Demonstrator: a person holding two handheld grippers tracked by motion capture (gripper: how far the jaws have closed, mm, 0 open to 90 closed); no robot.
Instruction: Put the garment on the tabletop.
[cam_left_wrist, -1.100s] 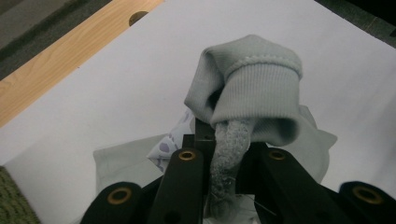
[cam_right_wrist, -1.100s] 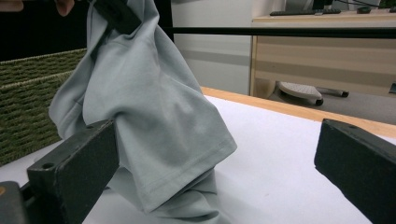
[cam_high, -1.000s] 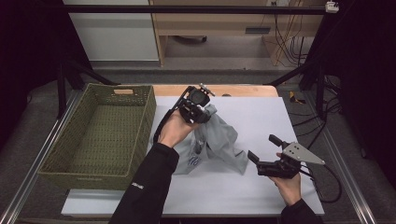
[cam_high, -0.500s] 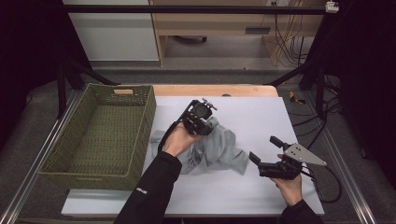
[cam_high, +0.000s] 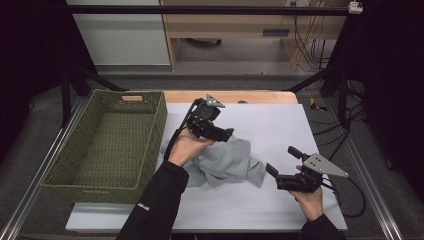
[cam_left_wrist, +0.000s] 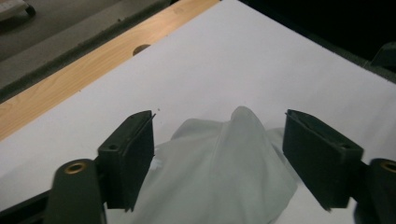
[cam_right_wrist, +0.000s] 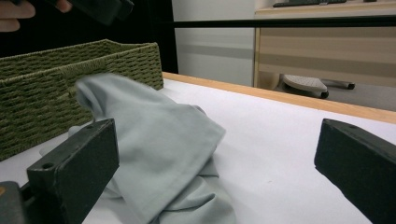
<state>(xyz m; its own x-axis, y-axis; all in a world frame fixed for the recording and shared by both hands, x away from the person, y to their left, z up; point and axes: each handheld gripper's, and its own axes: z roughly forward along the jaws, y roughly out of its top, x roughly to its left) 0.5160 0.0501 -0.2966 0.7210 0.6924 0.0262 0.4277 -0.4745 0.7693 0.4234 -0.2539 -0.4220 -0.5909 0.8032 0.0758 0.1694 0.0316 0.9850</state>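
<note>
my left gripper (cam_high: 227, 134) is up over the grey cloth (cam_high: 227, 162). its jaws have just been opening and now they stand wide apart. a peak of the cloth pokes up between them, but the pads do not press on it, so i hold nothing there. in the left gripper view the cloth (cam_left_wrist: 224, 172) sits low between my two black jaws with a gap on each side.

my right gripper (cam_high: 282, 162) waits just beside the cloth, near my end of the white table (cam_high: 300, 125). its jaws are wide open too, and they hold nothing. in the right gripper view the cloth (cam_right_wrist: 159, 140) is a soft pile in front of me, with the green basket (cam_right_wrist: 37, 93) behind it.

the cloth lies in a crumpled heap on the white table, just beside the basket (cam_high: 107, 142) and not in it.

here is what i think could go wrong. the peak of the cloth is floppy, so it may sag flat, and then my left jaws would shut on air. if i pinch only a thin bit, the cloth could slip out when i lift. if i come down too low, my jaws could bump the table. and if both grippers pull different ways, the cloth could twist into a worse lump, or an end could catch on the basket's rim.
</note>
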